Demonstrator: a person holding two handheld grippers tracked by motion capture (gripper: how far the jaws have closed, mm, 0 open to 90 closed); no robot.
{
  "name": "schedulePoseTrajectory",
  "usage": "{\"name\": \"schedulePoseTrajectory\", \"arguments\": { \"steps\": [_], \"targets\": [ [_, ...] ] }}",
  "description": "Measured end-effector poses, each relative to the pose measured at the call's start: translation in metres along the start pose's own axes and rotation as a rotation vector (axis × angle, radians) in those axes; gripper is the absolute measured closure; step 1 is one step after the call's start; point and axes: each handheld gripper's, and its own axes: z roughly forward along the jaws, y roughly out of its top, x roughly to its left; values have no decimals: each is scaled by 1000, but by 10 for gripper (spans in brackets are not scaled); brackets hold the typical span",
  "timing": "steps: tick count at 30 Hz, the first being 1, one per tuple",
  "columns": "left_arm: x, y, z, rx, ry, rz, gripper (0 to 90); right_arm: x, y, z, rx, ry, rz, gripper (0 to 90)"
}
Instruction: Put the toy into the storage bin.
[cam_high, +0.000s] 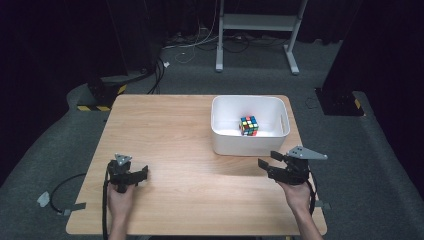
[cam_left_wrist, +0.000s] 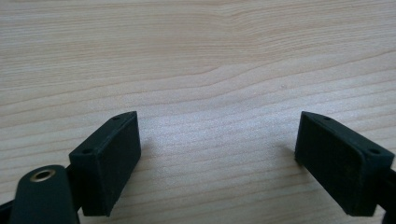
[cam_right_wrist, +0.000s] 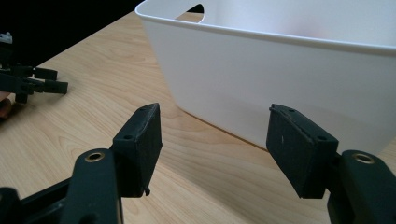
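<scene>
Left tongs (cam_high: 141, 172), lower left of the high view: body set down on the desk (cam_high: 175, 130), person's left hand (cam_high: 120, 197) wrapped round the rear, forearm coming straight up from the bottom edge. Jaws stand wide apart, nothing between them; in the left gripper view they frame bare wood grain. Reads as a parked pose, well apart from the work

Centre right: white bin (cam_high: 240, 142) near the desk's far right corner, cube (cam_high: 249, 125) lying inside on the bin floor, toward its middle. Walls keep it contained, so it is reachable from above, not from the side

Right tongs (cam_high: 267, 159), lower right: held level just beside the bin's near right corner, tips pointing left along the near wall, not touching it. Jaws part-open, a clear gap, empty. Right hand (cam_high: 295, 192) grips from behind, wrist low by the desk edge. Judged: hand would need to lift over the rim to reach the cube
</scene>
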Motion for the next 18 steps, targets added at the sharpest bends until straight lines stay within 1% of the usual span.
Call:
{"name": "schedulePoseTrajectory", "arguments": {
  "steps": [11,15,18],
  "targets": [
    [0,0,0,0,0,0,145,1,-8,5,13,-20,-1,356],
    [0,0,0,0,1,1,145,3,-10,7,21,-35,-13,353],
    [0,0,0,0,0,0,145,4,-12,10,26,-35,-17,352]
  ]
}}
